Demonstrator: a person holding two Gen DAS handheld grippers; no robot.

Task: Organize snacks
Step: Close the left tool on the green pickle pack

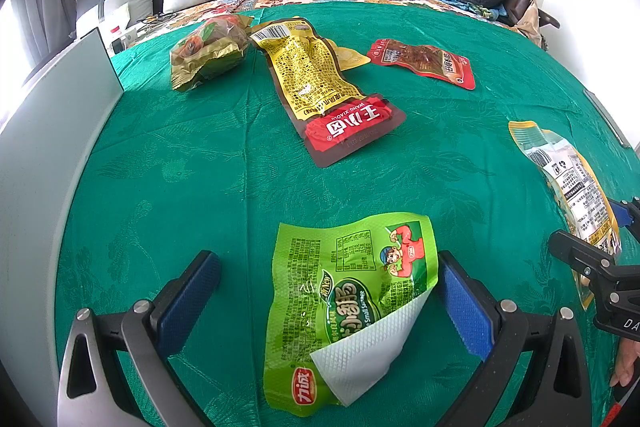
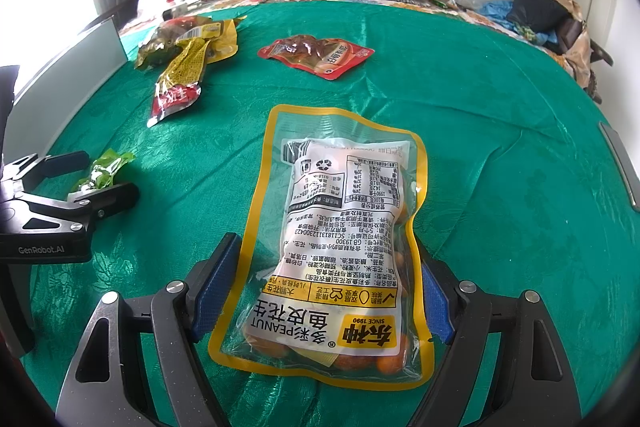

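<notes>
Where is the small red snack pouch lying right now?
The small red snack pouch lies flat on the green cloth, far from both grippers, right of the long yellow-and-red packet and beyond the yellow-bordered peanut bag.

The left gripper [image 1: 328, 303] pointed steeply down, its jaws standing wide, one blue pad [image 1: 188, 301] at 8 o'clock in its own view and the other at 4 o'clock. The right gripper [image 2: 326, 291] tilted down likewise, jaws spread wide, pads low at 7 and 5 o'clock. Part of a hand [image 1: 626, 363] showed at 4 o'clock in the left view.
</notes>
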